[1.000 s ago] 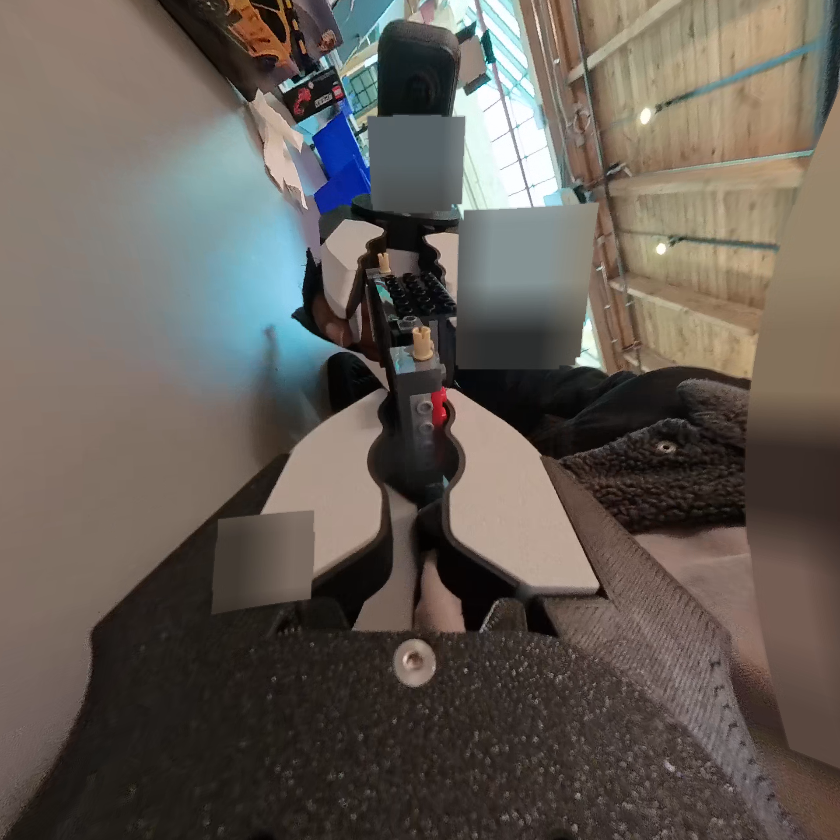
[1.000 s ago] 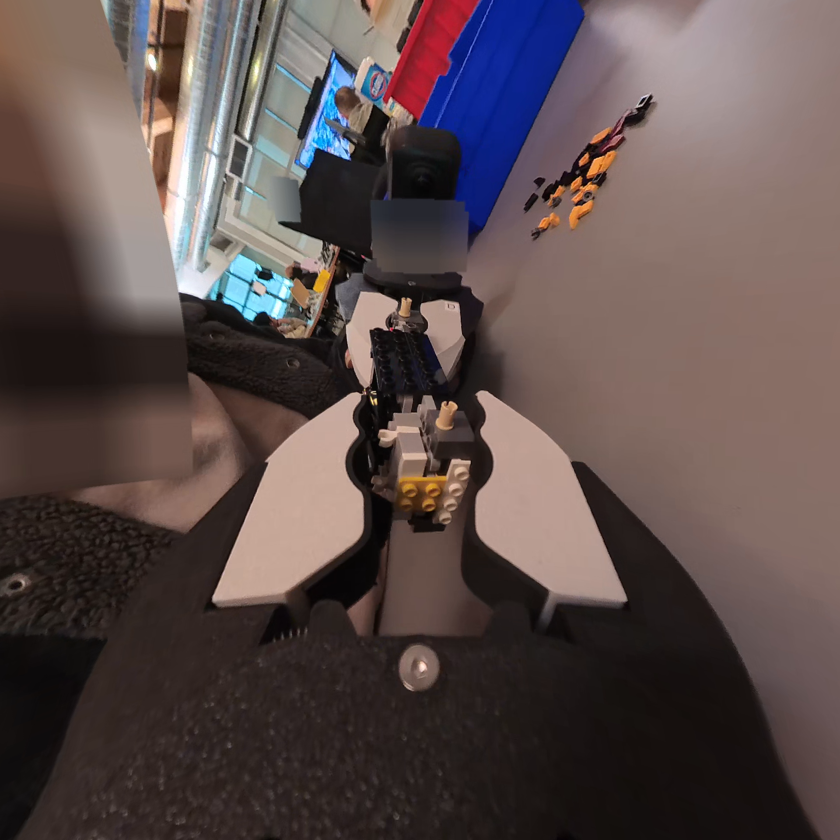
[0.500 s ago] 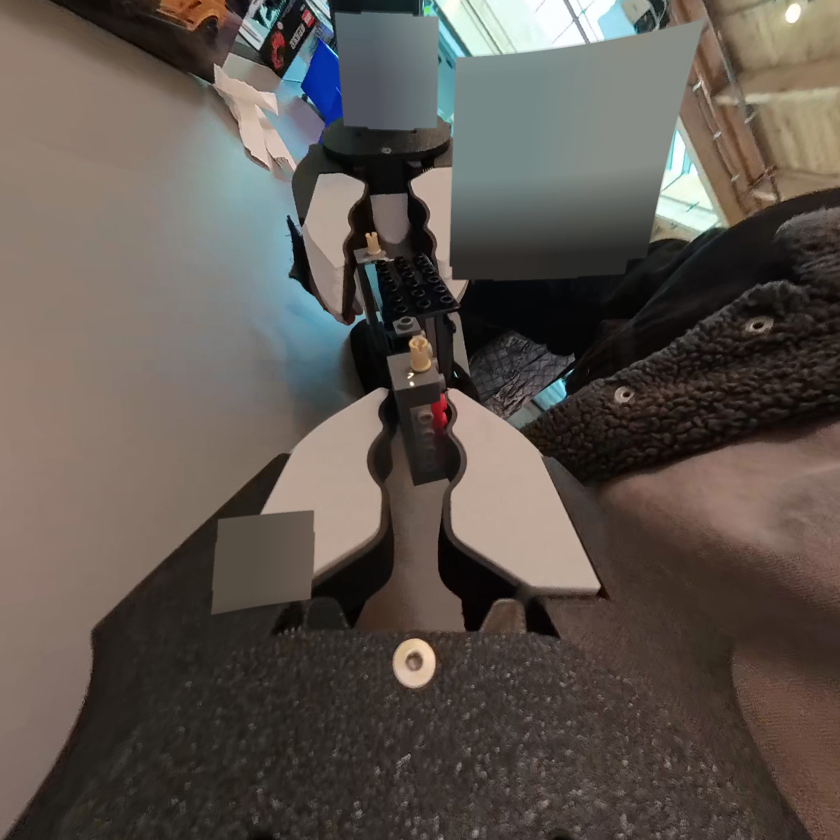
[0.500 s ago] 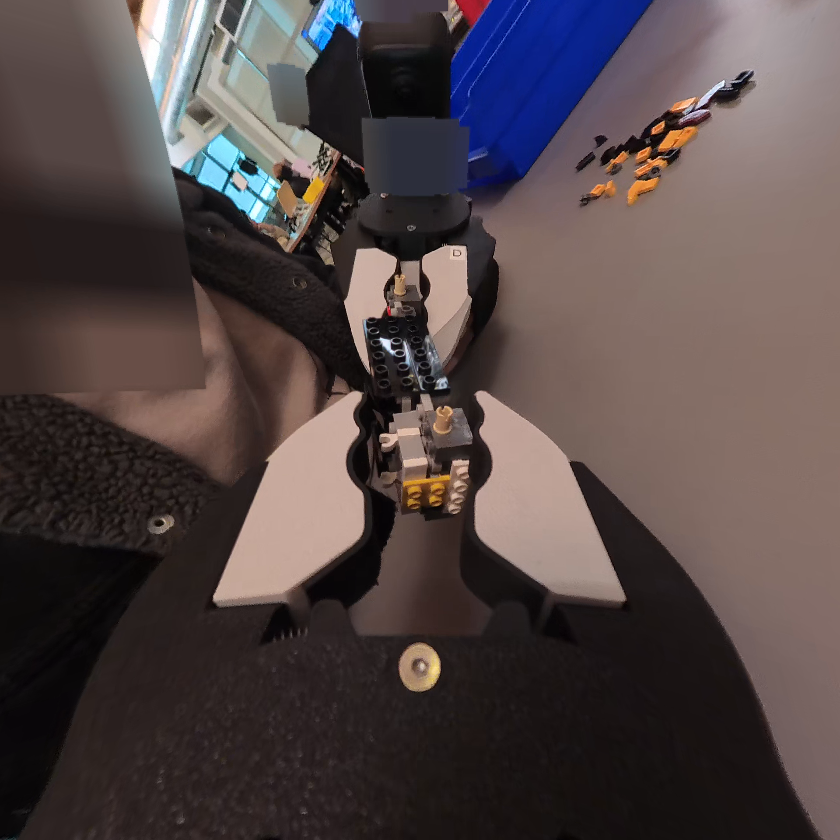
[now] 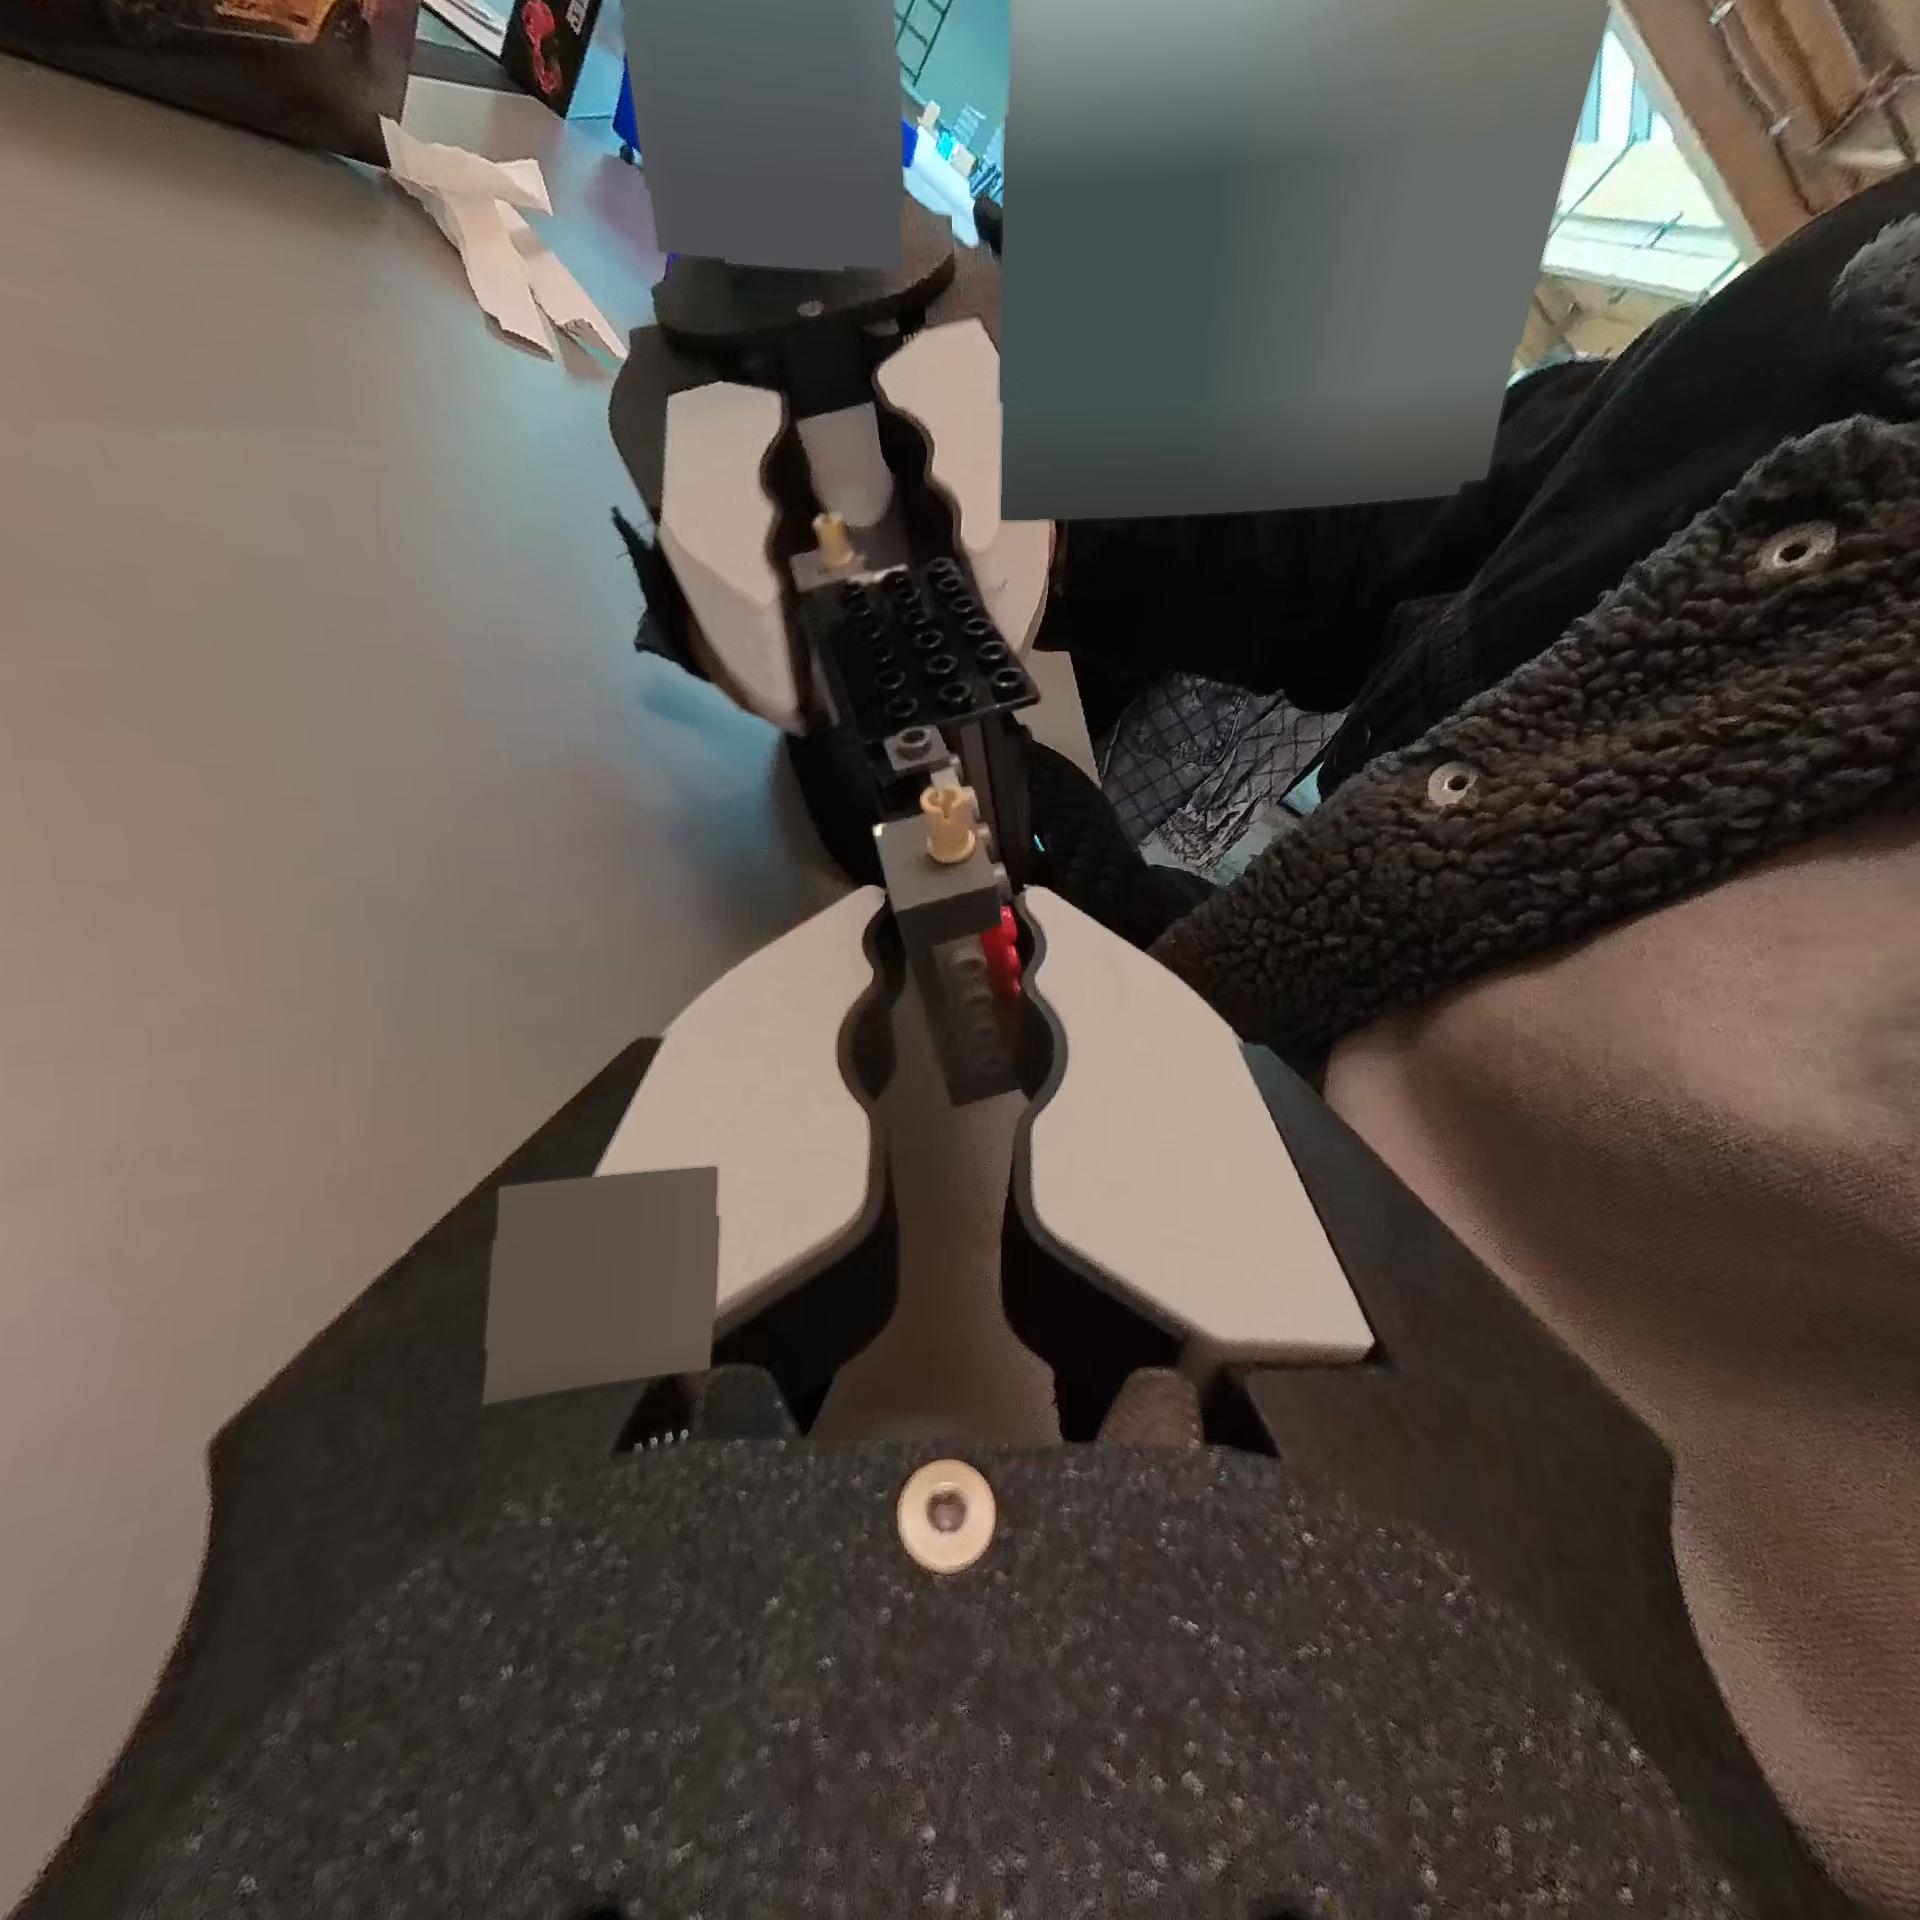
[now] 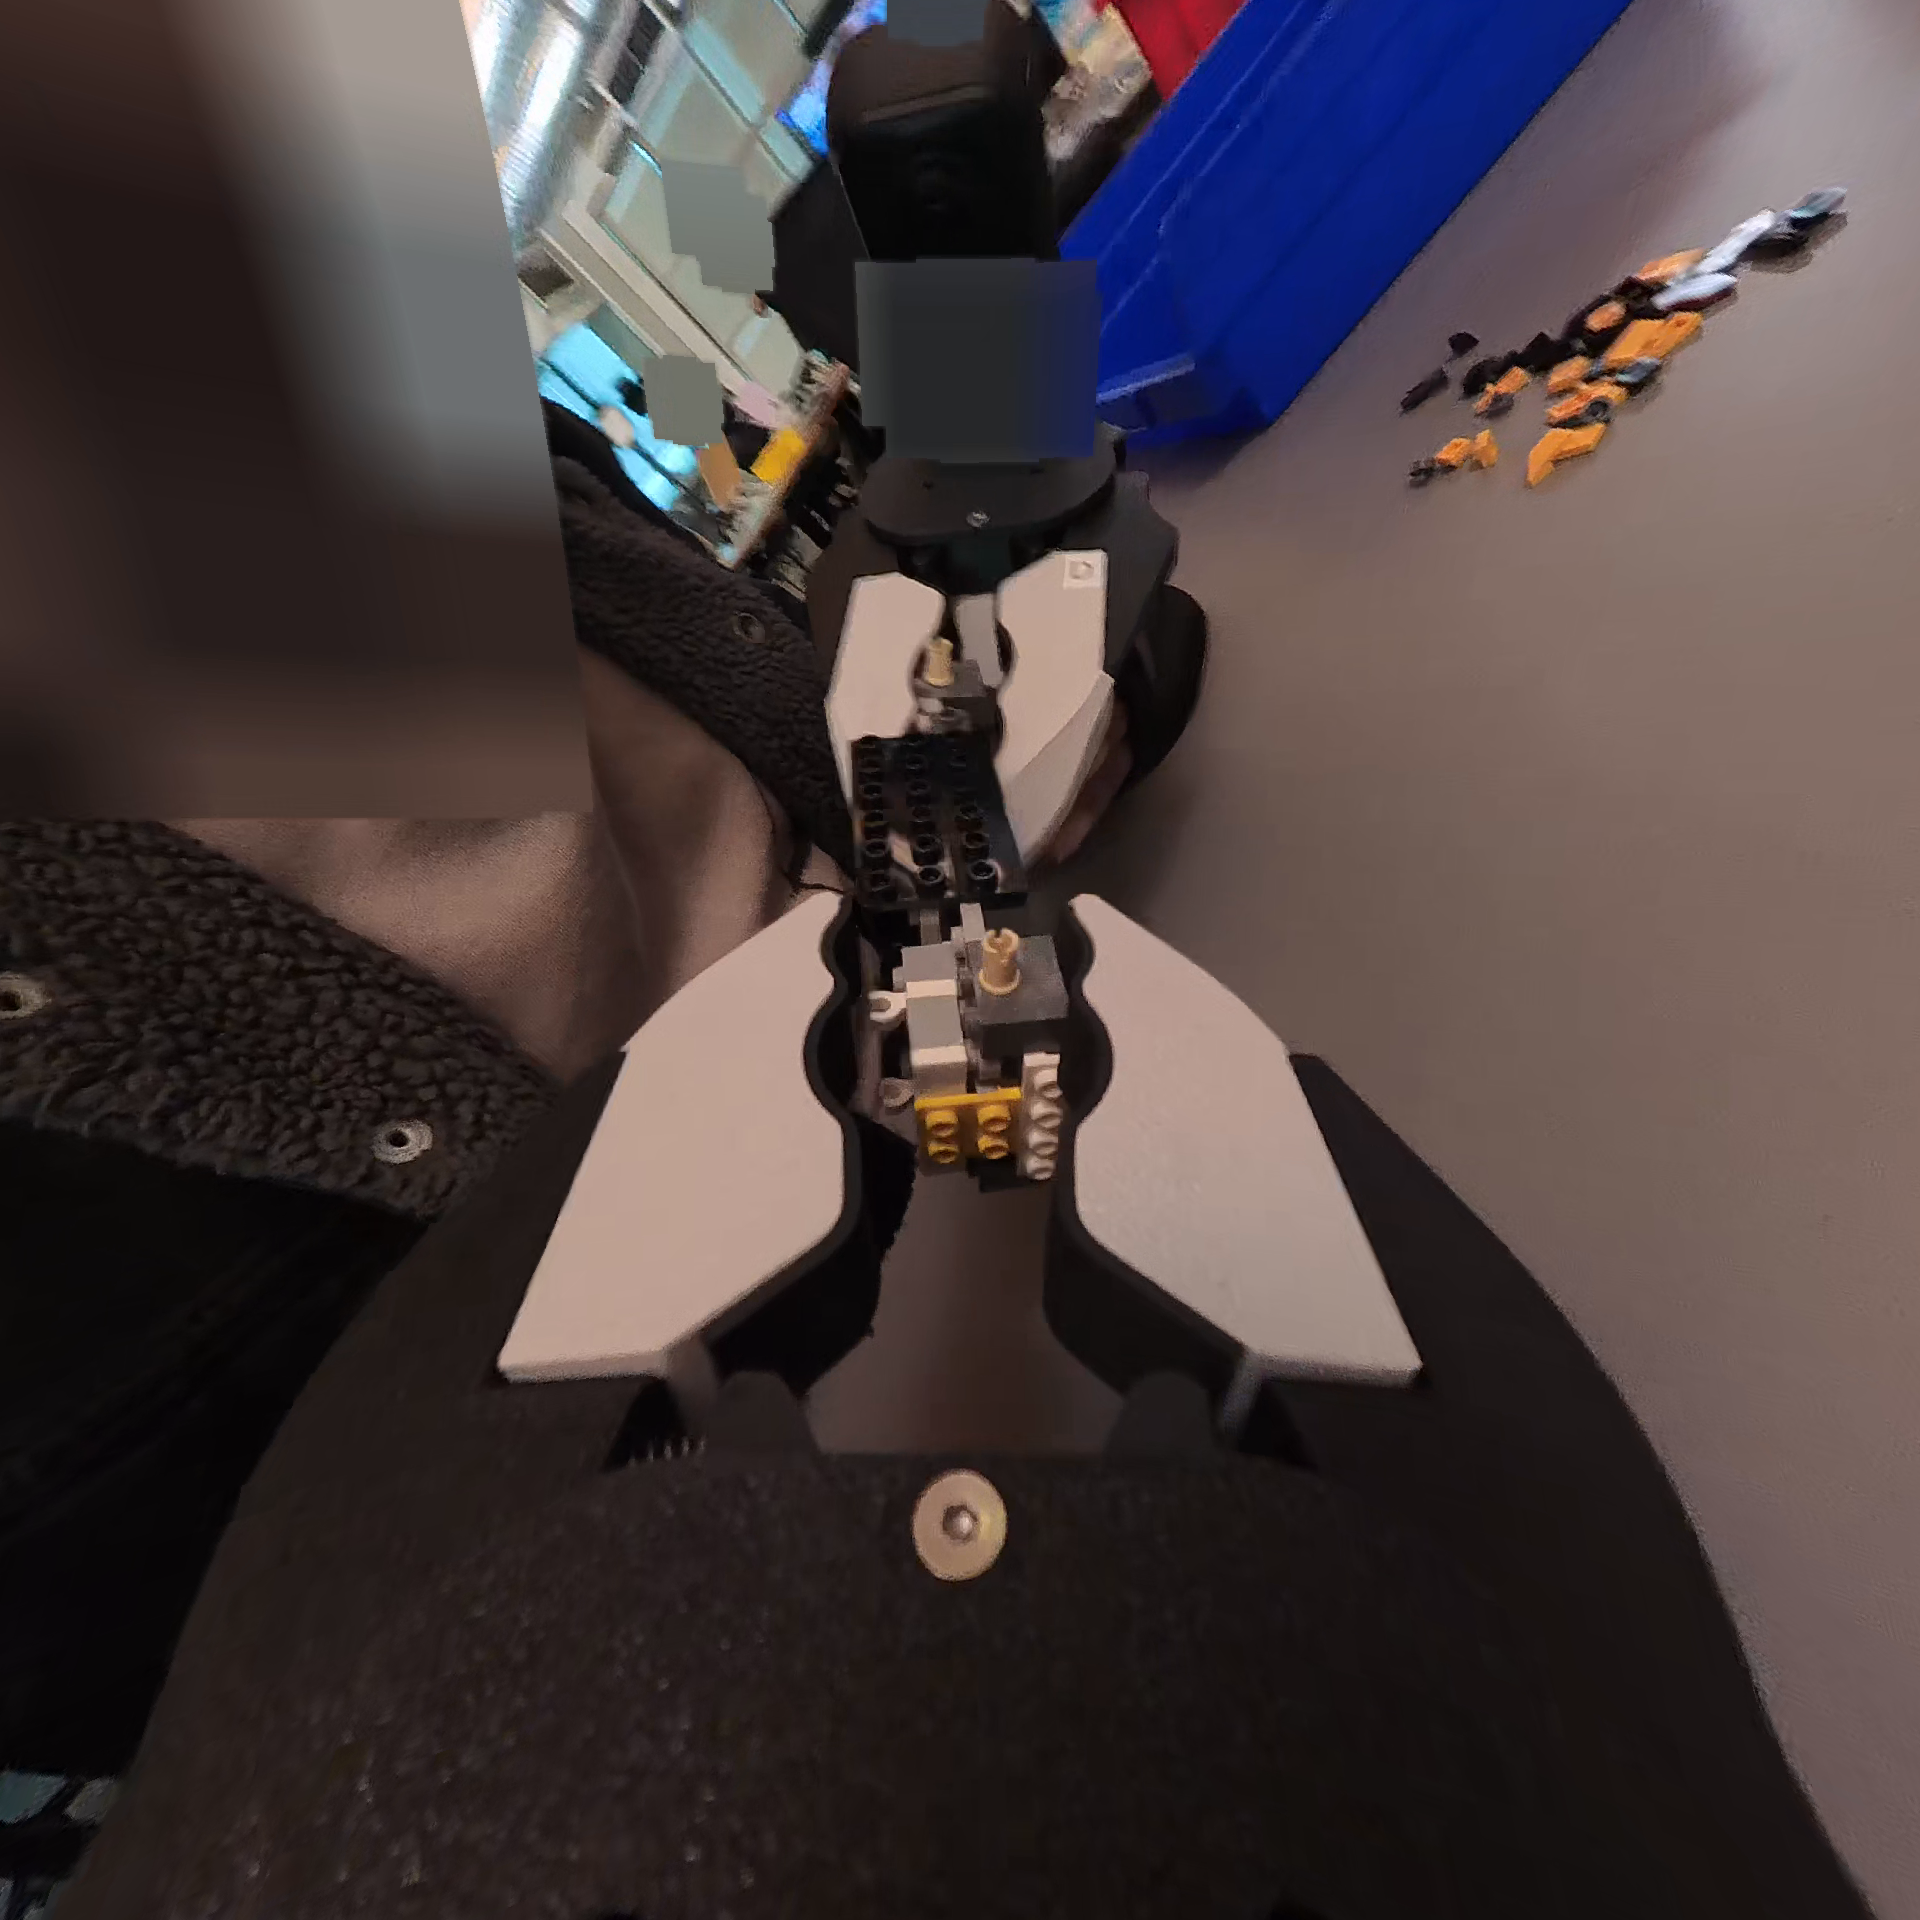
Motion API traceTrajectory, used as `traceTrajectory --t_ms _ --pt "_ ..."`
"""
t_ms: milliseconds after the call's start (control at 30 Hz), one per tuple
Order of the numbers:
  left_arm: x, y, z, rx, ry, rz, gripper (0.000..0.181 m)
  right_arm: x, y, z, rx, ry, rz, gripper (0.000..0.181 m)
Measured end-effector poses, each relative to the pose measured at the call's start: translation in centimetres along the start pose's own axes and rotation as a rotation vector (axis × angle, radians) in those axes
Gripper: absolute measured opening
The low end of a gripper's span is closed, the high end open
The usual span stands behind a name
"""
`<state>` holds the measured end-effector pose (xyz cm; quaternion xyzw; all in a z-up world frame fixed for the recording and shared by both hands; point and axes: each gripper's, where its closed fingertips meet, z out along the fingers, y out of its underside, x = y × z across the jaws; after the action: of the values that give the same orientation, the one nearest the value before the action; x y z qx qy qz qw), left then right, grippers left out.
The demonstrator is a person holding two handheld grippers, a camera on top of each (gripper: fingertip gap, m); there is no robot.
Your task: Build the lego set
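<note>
**Black-studded lego build held end to end between both grippers**

Black studs covered the middle plate of the lego build (image 5: pixel 940 665), which hung in the air above the grey table (image 5: pixel 260 727), spanning the gap between our two grippers. Our left gripper (image 5: pixel 951 935) was closed on its dark grey end, beside a red piece (image 5: pixel 1001 951) and just behind a tan peg (image 5: pixel 945 821). Our right gripper (image 6: pixel 961 1023) was clamped on the opposite end, where a yellow plate (image 6: pixel 964 1125) and white bricks (image 6: pixel 1039 1117) sat between its fingers. Beyond the build, a scatter of orange and black loose pieces (image 6: pixel 1590 364) lay on the table near a blue bin (image 6: pixel 1299 208). White paper scraps (image 5: pixel 499 239) lay farther off past the build.
</note>
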<state>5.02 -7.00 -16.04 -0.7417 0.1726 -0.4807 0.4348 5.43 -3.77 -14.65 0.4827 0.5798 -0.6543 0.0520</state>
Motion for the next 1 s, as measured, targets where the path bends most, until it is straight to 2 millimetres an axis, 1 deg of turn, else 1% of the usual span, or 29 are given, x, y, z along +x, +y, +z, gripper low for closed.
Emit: traceTrajectory --t_ms 33,267,333,433,700,767,800,867,1000 --pt "0.0 0.1 0.0 -0.006 -0.001 0.006 0.018 -0.3 -0.2 -0.1 0.022 -0.017 0.009 0.033" --pt "0.0 0.2 0.0 -0.009 0.005 -0.002 0.017 -0.4 -0.1 0.0 0.021 0.016 -0.035 0.033" --pt "-0.1 0.2 0.1 -0.011 0.001 -0.014 0.017 -0.3 0.1 -0.1 0.003 0.036 -0.04 0.035" --pt "-0.1 -0.1 0.0 0.005 0.028 -0.076 0.018 0.0 0.4 0.0 -0.015 0.06 -0.04 0.037" --pt "0.0 0.1 0.1 -0.006 0.03 -0.086 0.018 0.1 0.6 0.0 -0.029 0.068 -0.015 0.039" --pt "0.6 0.2 0.3 -0.011 0.064 -0.088 0.017 -0.4 1.1 0.7 -0.057 0.037 -0.003 0.046" --pt "0.7 0.3 0.5 -0.018 0.064 -0.082 0.018 -0.5 1.3 1.0 -0.064 0.03 -0.006 0.045" --pt "0.5 0.1 0.4 -0.003 0.05 -0.083 0.018 -0.5 1.0 1.2 -0.04 0.035 -0.031 0.036" --pt "0.8 -0.2 0.2 0.012 0.07 -0.087 0.018 -1.1 0.9 1.2 -0.037 -0.001 -0.027 0.034"
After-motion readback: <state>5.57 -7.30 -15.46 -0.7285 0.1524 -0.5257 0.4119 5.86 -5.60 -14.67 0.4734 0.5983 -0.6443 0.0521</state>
